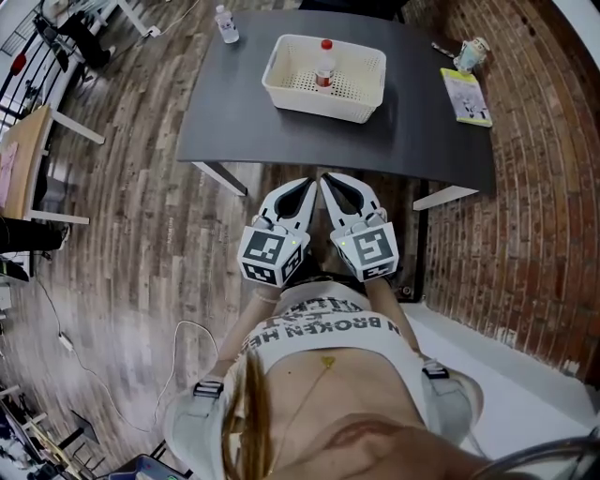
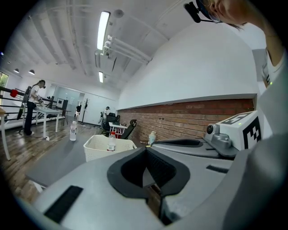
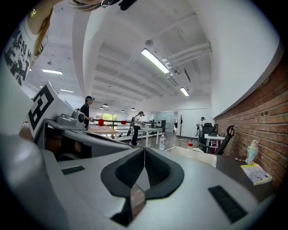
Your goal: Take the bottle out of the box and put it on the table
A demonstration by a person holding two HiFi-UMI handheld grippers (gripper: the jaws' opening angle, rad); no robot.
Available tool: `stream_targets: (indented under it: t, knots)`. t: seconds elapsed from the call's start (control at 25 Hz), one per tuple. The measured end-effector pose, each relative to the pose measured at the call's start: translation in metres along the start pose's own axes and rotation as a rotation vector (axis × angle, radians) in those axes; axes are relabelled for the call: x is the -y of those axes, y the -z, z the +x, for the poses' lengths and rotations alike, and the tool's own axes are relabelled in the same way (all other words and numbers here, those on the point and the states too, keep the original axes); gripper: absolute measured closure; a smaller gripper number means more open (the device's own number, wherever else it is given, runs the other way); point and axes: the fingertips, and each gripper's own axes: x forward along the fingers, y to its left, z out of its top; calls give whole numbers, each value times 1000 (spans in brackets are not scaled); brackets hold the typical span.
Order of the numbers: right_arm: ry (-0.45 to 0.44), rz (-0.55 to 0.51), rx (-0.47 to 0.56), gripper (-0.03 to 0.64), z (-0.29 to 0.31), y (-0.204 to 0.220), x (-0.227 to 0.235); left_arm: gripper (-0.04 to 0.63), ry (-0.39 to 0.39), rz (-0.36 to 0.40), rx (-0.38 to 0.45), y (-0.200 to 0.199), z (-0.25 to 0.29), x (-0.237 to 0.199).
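Two bottles are in sight. Farthest left, a clear bottle [image 1: 226, 23] stands by the far left corner of the tabletop [image 1: 412, 131]. The red-capped bottle [image 1: 325, 64] stands upright inside the white perforated box [image 1: 281, 89], with bare dark surface on every side of the box. A booklet [image 1: 466, 97] and a small container [image 1: 471, 54] lie at the right edge. Short of the near edge, over the wooden floor [image 1: 141, 206], the left tool [image 1: 305, 185], jaws together on nothing, sits just beside the right tool [image 1: 330, 180], likewise closed and empty. A brick wall [image 1: 534, 187] runs close along the right.
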Motion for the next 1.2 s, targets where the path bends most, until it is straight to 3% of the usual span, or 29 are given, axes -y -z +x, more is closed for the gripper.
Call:
stream_targets:
  t: [0.36, 0.84, 1.2]
  knots:
    - [20, 51, 12, 607, 39, -3, 3, 591, 7, -10, 7, -6, 8, -35]
    - [3, 33, -20, 607, 65, 1, -2, 591, 18, -13, -1, -9, 9, -62]
    - [-49, 24, -21, 607, 83, -3, 5, 592, -28, -39, 15, -12, 20, -77]
